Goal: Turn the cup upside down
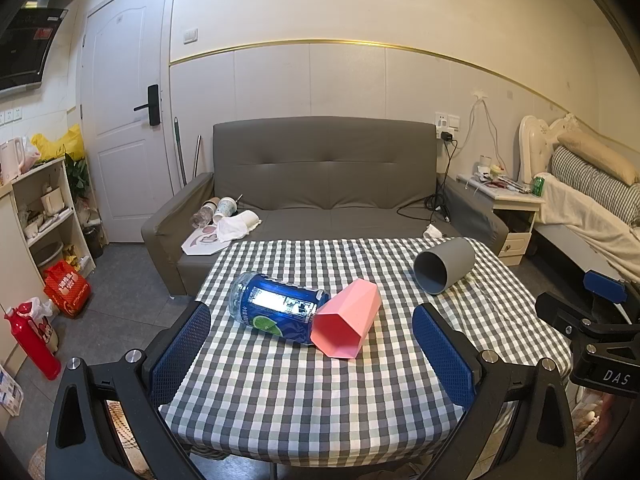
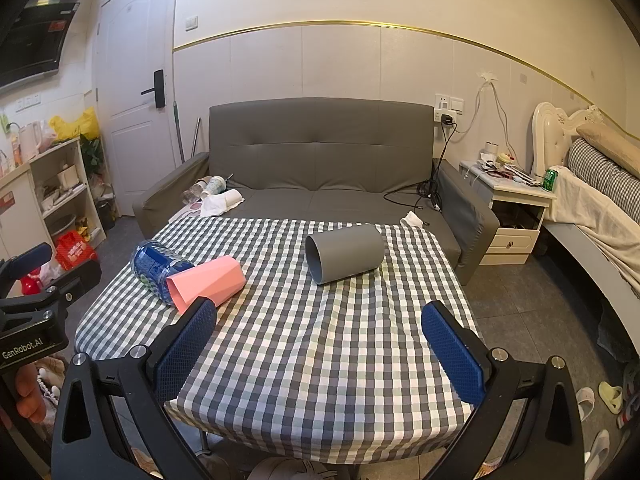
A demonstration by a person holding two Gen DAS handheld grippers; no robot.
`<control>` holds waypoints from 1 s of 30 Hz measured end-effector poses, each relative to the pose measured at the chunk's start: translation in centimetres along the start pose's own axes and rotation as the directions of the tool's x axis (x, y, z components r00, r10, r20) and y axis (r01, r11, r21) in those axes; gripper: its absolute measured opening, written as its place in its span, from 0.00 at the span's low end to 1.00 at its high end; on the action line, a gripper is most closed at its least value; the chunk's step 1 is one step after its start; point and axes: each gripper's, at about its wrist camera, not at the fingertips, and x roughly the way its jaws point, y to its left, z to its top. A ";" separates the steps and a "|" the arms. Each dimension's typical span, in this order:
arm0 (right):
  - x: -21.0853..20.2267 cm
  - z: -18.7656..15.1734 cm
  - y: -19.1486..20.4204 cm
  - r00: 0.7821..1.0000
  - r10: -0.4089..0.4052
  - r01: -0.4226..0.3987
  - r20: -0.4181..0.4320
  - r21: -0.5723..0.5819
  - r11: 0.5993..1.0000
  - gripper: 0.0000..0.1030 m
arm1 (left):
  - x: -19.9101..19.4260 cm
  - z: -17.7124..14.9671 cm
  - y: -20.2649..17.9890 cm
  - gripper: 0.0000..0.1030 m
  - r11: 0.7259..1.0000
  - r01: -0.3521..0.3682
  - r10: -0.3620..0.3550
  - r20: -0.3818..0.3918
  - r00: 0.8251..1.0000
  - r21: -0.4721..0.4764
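Blue bottle [image 1: 276,309] touches pink cup [image 1: 346,320], both toppled

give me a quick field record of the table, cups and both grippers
table: checked cloth
pink cup: on its side, mouth toward camera, touching bottle
grey cup: on its side, apart from the others, mouth toward camera
bottle: blue, lying down
left gripper: open, empty, facing pink cup
right gripper: open, empty, facing grey cup
task state: neither cup upside down yet
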 end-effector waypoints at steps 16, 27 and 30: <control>0.0 0.0 0.0 1.000 0.000 0.000 0.000 0.000 1.000 1.00 | -0.2 0.0 -0.2 1.00 1.000 -0.003 0.003 0.001 1.000 0.003; 0.1 0.0 0.0 1.000 0.000 0.000 0.000 0.000 1.000 1.00 | -0.1 0.0 -0.2 1.00 1.000 -0.002 0.002 0.000 1.000 0.004; 0.1 0.0 0.1 1.000 0.000 0.000 0.001 -0.001 1.000 1.00 | -0.1 -0.1 -0.2 1.00 1.000 -0.003 0.003 -0.001 1.000 0.005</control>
